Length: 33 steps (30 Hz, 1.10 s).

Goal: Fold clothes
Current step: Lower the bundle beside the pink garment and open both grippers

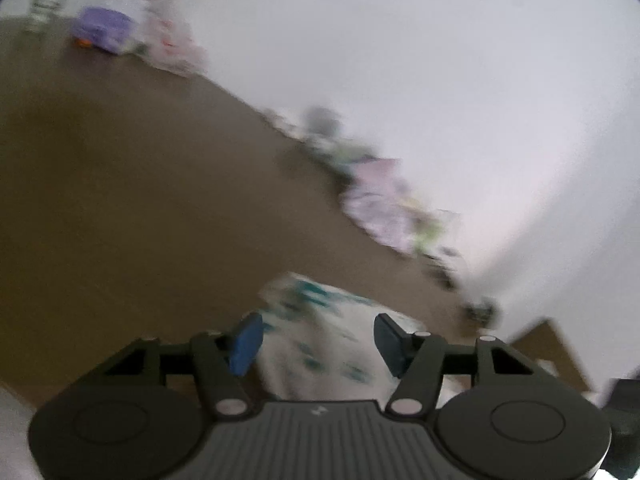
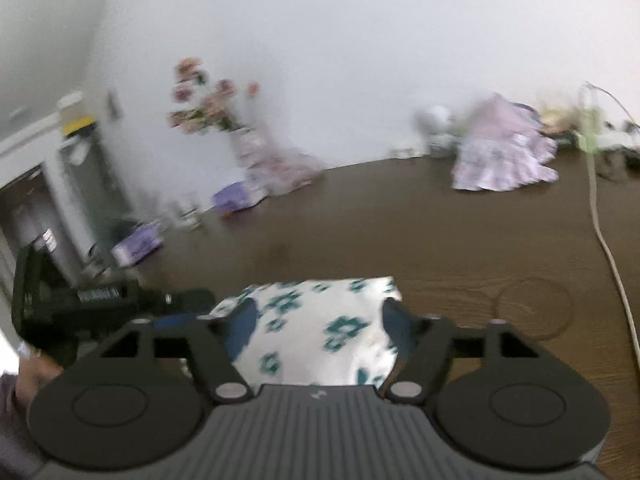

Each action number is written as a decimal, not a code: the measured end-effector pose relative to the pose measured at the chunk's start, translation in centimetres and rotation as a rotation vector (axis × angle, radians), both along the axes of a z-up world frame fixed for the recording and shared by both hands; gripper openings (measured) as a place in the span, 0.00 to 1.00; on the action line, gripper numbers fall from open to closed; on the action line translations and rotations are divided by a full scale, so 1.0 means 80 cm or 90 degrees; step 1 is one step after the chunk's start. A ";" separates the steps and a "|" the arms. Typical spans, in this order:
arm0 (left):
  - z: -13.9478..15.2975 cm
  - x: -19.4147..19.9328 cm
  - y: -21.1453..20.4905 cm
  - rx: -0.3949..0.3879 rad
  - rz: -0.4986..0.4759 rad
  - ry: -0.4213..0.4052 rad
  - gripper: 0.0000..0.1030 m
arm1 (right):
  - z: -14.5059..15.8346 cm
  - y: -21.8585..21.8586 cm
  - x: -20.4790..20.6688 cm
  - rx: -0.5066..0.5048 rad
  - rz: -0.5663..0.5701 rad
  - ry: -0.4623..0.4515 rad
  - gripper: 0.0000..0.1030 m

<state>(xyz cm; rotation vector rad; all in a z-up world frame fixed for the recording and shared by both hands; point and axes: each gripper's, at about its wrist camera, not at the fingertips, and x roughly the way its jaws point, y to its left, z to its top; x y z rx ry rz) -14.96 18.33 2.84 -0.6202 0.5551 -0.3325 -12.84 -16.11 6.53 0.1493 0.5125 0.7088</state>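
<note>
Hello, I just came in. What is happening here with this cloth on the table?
A person holds a claw in each hand and is folding clothes on a dark wooden table. A white cloth with teal print lies in front of both. The right claw and the left claw are both open, fingers on either side of the cloth, gripping nothing. The pictures are blurred. A pale purple garment lies by the wall.
</note>
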 end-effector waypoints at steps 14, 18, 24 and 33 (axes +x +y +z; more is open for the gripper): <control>-0.001 0.082 -0.056 0.175 -0.133 -0.010 0.41 | -0.016 0.023 0.069 -0.076 -0.007 0.070 0.27; 0.018 0.153 -0.075 0.188 -0.139 0.006 0.36 | -0.008 0.024 0.115 -0.101 -0.064 0.076 0.26; 0.021 0.247 -0.071 0.200 -0.119 0.028 0.31 | -0.013 0.043 0.241 -0.096 -0.106 0.102 0.23; 0.013 0.426 -0.028 0.178 -0.077 0.013 0.30 | -0.021 0.107 0.411 -0.102 -0.154 0.060 0.21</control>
